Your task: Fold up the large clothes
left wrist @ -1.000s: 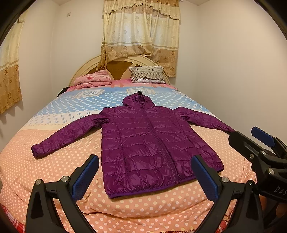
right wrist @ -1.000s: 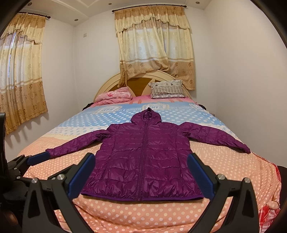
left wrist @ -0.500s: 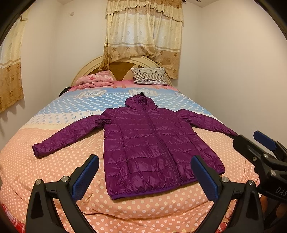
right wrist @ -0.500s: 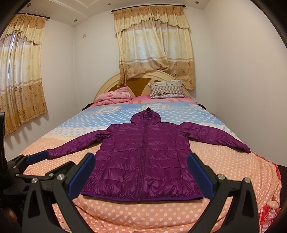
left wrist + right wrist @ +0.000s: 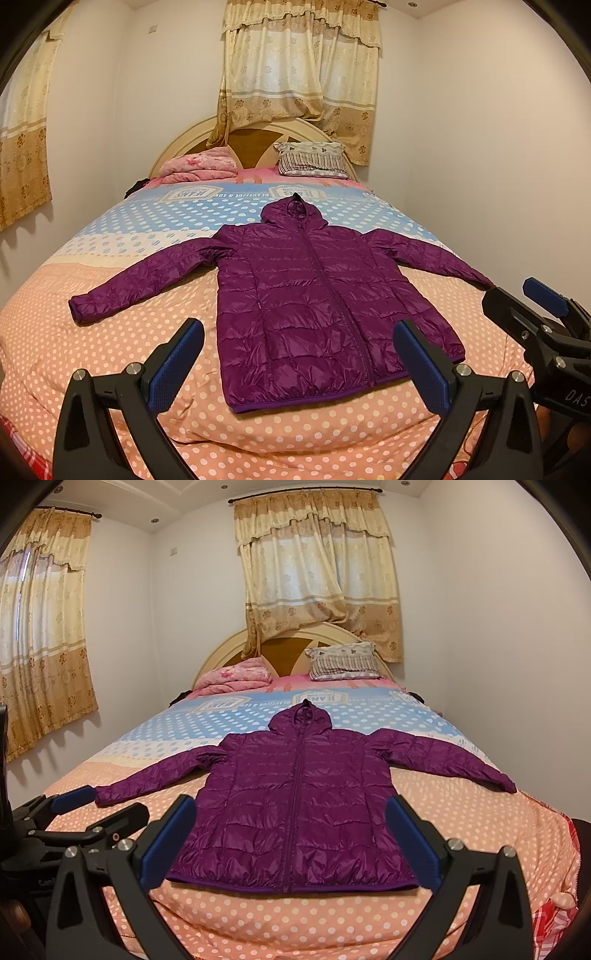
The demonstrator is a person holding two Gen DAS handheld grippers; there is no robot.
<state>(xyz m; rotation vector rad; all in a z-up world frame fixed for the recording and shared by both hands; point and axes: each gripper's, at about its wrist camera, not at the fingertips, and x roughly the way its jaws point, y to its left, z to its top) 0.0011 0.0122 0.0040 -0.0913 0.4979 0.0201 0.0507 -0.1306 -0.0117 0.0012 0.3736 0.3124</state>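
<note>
You have one garment before you: a shiny purple quilted puffer jacket with a hood [image 5: 317, 295] [image 5: 299, 805]. It lies flat and face up on the polka-dot bed cover [image 5: 110, 354] [image 5: 461, 834], zipped shut down the front. Its hood points toward the headboard, its hem lies near the foot edge, and both sleeves are spread outward and slightly downward. Nothing is folded yet.

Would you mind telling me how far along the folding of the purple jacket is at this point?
Done: the purple jacket lies flat on the bed, zipped, sleeves spread out, hood toward the pillow. In hand: nothing; the left tool and right tool are both open, short of the hem, touching no fabric. Left: every fold, since neither sleeve, the hood nor the body is turned in.
</note>
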